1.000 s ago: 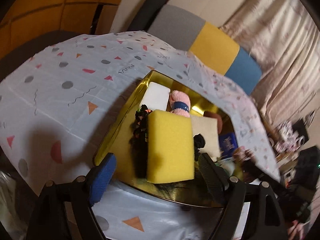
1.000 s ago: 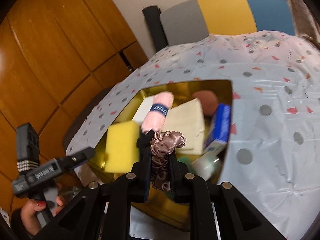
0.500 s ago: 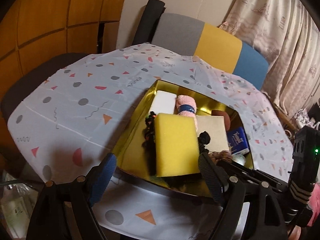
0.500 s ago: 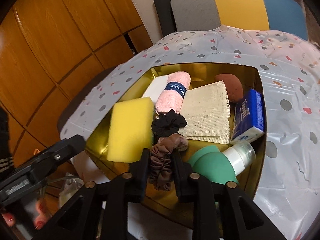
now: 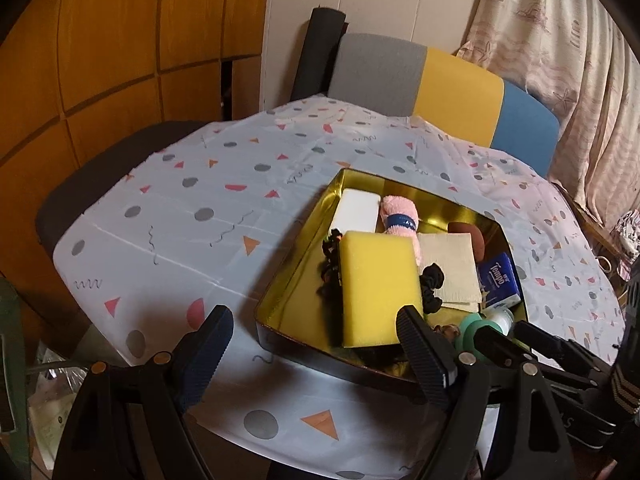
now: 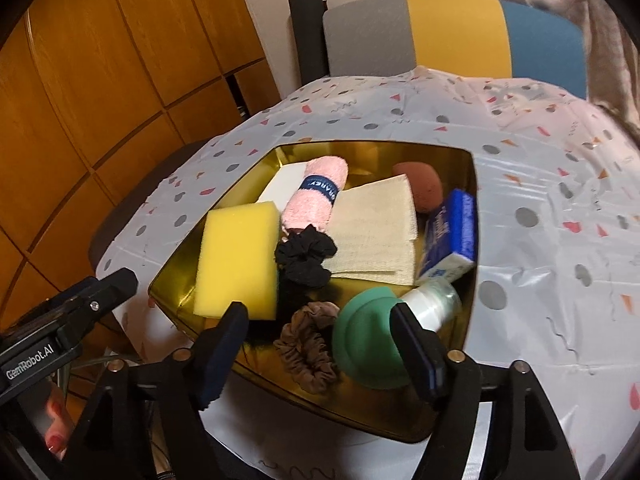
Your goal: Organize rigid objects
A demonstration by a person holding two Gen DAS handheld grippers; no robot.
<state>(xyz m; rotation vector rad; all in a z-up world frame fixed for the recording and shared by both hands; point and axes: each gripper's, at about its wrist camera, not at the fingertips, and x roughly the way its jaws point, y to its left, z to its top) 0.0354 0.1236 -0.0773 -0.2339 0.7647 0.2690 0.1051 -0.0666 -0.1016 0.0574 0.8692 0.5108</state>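
A gold tray [image 6: 468,200] [image 5: 304,256] on the patterned tablecloth holds a yellow sponge [image 6: 236,256] [image 5: 378,284], a pink rolled towel [image 6: 316,192], a beige cloth [image 6: 376,232], a black scrunchie [image 6: 306,256], a brown scrunchie [image 6: 310,344], a green cap [image 6: 364,340], a clear bottle [image 6: 434,300], a blue tissue pack [image 6: 452,232], a white block [image 5: 356,210] and a brown ball [image 6: 420,186]. My right gripper [image 6: 320,352] is open, its jaws on either side of the brown scrunchie, which lies in the tray. My left gripper [image 5: 316,352] is open and empty at the tray's near edge.
A chair with a grey, yellow and blue back [image 5: 440,80] stands behind the table. Wooden panels [image 5: 100,60] are on the left and a curtain [image 5: 560,40] on the right. Bare tablecloth [image 5: 192,216] lies left of the tray.
My right gripper opened and let go of the brown scrunchie, which now lies in the tray's near part. My left gripper drew back and up from the tray.
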